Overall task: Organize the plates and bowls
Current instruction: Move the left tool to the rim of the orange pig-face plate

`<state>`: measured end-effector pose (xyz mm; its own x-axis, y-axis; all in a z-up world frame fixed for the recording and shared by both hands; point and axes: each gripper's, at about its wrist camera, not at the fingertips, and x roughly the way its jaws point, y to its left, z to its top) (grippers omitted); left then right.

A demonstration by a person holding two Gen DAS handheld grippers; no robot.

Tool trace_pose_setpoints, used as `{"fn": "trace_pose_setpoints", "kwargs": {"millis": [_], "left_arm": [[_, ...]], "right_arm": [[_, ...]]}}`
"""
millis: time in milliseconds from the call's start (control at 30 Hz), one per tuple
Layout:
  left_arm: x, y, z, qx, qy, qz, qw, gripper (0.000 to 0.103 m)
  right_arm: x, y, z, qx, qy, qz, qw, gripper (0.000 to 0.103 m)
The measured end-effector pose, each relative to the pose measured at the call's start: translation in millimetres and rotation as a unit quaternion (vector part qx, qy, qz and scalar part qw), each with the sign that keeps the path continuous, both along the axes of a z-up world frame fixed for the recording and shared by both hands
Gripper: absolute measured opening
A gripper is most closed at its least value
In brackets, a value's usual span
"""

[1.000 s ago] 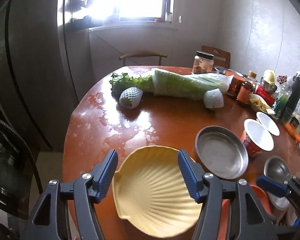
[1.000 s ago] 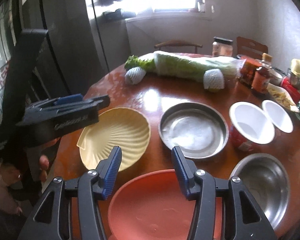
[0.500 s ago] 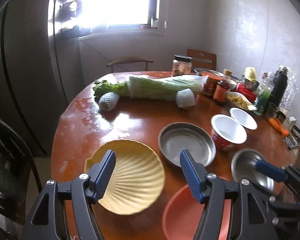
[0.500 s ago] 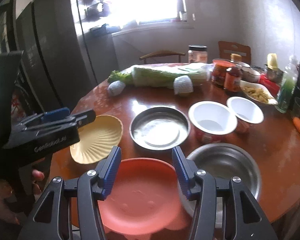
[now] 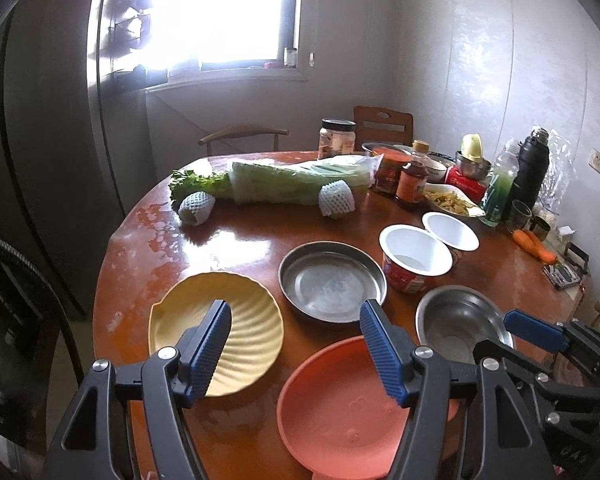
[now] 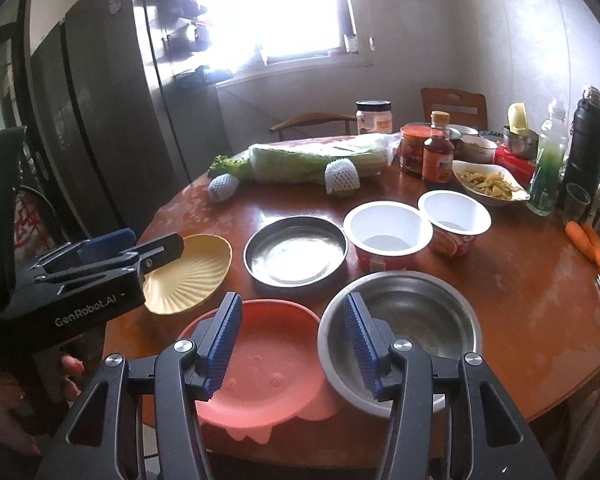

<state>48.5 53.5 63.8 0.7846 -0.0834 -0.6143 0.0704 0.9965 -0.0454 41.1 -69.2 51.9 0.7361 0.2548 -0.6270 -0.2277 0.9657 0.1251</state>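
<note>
Left claw (image 5: 296,348) drawn back from yellow shell plate (image 5: 236,320) (both claws gaping, empty); plate below-left.

Bare table (image 5: 236,248) between cabbage (image 5: 300,182), dishes.

The only text that can be read is "GenRobot.AI", printed in pale letters on the black side of the left gripper (image 6: 156,250), as the right wrist view shows it. Labels on the jars, bottles and cups are too blurred to read.
</note>
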Motion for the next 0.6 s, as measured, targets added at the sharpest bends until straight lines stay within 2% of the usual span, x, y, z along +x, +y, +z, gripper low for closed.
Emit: {"fn": "trace_pose_setpoints", "kwargs": {"millis": [300, 600], "left_arm": [[-15, -2, -21, -0.001, 0.022, 0.000, 0.9998, 0.067], [-26, -2, -41, -0.003, 0.041, 0.000, 0.9991, 0.067]], "right_arm": [[-23, -10, -10, 0.010, 0.018, 0.007, 1.000, 0.055], [-40, -13, -36, 0.008, 0.053, 0.011, 0.999, 0.055]]}}
